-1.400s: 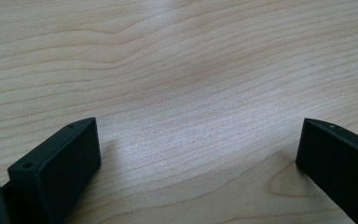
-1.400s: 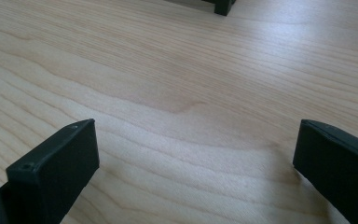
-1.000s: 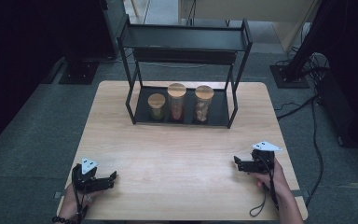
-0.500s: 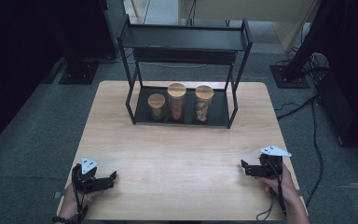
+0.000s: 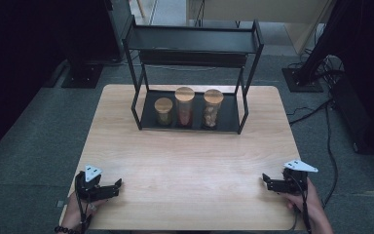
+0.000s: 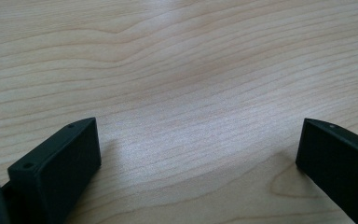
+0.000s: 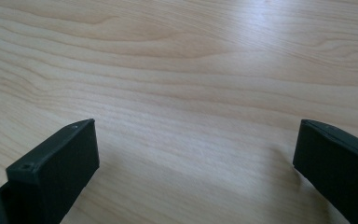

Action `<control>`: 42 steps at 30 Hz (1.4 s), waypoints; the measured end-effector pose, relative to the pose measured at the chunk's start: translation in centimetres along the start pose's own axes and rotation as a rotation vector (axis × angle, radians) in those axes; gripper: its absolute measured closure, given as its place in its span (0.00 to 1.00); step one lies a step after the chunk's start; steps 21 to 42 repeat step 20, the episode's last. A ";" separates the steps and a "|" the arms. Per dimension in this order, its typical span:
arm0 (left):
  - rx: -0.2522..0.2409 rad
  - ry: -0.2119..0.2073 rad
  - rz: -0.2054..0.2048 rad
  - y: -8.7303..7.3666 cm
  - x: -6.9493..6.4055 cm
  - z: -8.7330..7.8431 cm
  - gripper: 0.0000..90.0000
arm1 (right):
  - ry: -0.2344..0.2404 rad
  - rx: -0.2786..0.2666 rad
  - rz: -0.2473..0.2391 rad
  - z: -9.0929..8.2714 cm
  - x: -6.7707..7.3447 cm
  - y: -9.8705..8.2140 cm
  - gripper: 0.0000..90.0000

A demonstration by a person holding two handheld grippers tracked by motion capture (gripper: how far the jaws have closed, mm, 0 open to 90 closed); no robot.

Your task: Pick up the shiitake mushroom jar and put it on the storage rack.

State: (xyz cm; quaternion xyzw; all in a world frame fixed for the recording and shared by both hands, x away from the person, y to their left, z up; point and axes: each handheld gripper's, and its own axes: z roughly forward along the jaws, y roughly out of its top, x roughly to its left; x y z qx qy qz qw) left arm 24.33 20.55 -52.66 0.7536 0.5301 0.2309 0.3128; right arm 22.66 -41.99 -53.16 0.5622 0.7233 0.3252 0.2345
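Your right gripper [image 5: 269, 183] and left gripper [image 5: 113, 187] rest spread wide and empty at the table's [image 5: 190, 165] near corners, so reach far toward the three jars [image 5: 185, 107] on the rack's [image 5: 193, 46] lower tray, staying under the shelf.

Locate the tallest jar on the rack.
In the high view, the tallest jar stands in the middle of the three on the black rack's bottom shelf at the table's far edge, between the short jar and the third jar.
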 end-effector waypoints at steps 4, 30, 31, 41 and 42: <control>0.000 0.001 -0.001 0.0 0.0 0.0 0.00 | -0.009 -0.002 0.011 -0.7 -0.6 -0.6 0.00; 0.000 0.009 -0.009 0.0 0.1 0.0 0.00 | -0.022 -0.023 0.004 -1.9 -0.9 -1.8 0.00; 0.000 0.009 -0.009 0.0 0.1 0.0 0.00 | -0.022 -0.023 0.004 -1.9 -0.9 -1.8 0.00; 0.000 0.009 -0.009 0.0 0.1 0.0 0.00 | -0.022 -0.023 0.004 -1.9 -0.9 -1.8 0.00; 0.000 0.009 -0.009 0.0 0.1 0.0 0.00 | -0.022 -0.023 0.004 -1.9 -0.9 -1.8 0.00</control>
